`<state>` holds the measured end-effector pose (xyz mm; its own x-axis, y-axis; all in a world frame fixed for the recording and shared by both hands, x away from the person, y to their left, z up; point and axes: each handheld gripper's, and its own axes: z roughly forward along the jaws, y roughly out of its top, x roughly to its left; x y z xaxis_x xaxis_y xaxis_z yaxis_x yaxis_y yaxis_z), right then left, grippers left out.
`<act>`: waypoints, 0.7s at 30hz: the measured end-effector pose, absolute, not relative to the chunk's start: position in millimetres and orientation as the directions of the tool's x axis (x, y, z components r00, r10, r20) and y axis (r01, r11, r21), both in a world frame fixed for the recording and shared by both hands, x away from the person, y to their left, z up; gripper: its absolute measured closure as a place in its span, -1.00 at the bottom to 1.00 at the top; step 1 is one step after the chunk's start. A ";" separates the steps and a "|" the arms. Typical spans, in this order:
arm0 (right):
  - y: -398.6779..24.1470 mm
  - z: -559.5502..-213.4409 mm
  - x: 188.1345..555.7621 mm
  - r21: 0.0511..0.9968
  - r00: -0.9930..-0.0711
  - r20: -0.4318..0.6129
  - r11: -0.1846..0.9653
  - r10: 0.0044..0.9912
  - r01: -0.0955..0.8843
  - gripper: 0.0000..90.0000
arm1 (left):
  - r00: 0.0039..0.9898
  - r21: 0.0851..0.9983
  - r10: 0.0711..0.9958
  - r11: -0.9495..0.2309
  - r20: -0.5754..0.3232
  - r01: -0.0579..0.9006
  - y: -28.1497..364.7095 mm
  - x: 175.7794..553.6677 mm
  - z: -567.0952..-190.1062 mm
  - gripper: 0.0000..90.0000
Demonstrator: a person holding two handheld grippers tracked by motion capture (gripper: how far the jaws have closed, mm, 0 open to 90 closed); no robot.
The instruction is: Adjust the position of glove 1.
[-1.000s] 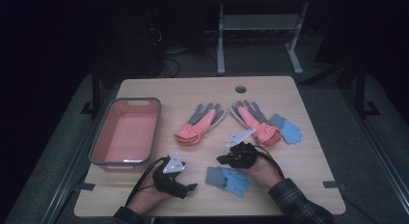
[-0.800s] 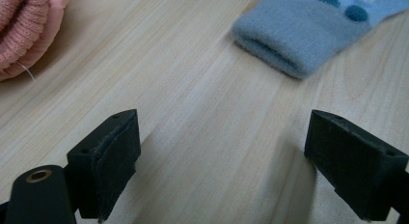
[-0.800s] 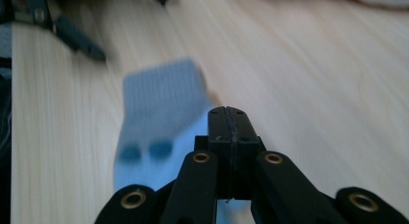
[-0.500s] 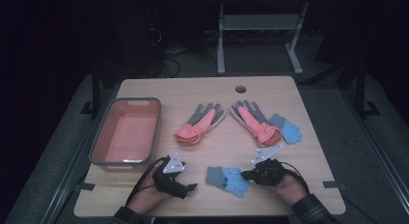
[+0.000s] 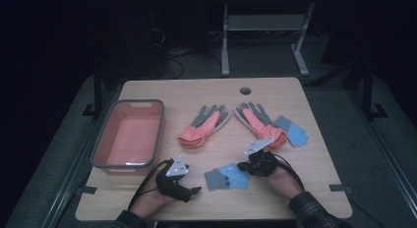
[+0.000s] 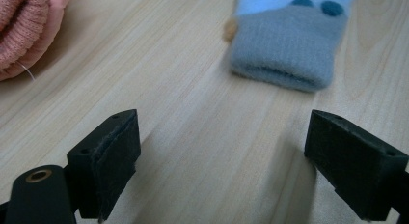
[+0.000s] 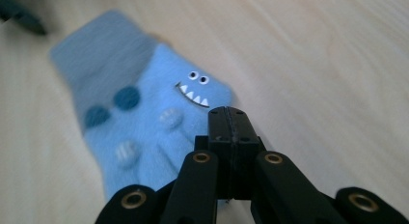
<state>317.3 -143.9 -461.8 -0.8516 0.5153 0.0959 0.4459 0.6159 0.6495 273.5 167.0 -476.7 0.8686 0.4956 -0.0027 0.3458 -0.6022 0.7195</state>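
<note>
A light blue monster-face glove (image 5: 226,178) with a grey cuff lies flat near the table's front edge. In the right gripper view the glove (image 7: 144,113) lies just beyond and below my right gripper (image 7: 226,113), whose jaws are pressed together with no fabric visible between them. From above, the right gripper (image 5: 242,167) sits at the glove's right end. My left gripper (image 5: 195,190) rests to the left of the glove. Its jaws (image 6: 222,161) stand wide open over bare wood, facing the grey cuff (image 6: 284,45).
A pink tub (image 5: 105,139) stands at the table's left. Two pink and grey gloves (image 5: 204,125) (image 5: 258,121) lie mid-table, with a second blue glove (image 5: 292,129) to their right. A pink knit cuff (image 6: 24,26) lies at the upper left of the left gripper view.
My right gripper swung out to the right half a second ago and has come back left to the blue glove's end. The left gripper has stayed put.
</note>
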 end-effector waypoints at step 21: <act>-116.5 -461.5 371.4 0.702 -0.815 0.110 0.536 0.569 0.469 0.99 | 0.869 0.719 0.495 -0.603 -0.003 0.346 167.5 272.7 -476.6 -0.74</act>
<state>371.4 -116.5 -461.5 -0.8153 0.5685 0.1099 0.4685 0.5362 0.7022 272.7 167.5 -476.6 0.8690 0.4949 -0.0028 0.3458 -0.6031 0.7188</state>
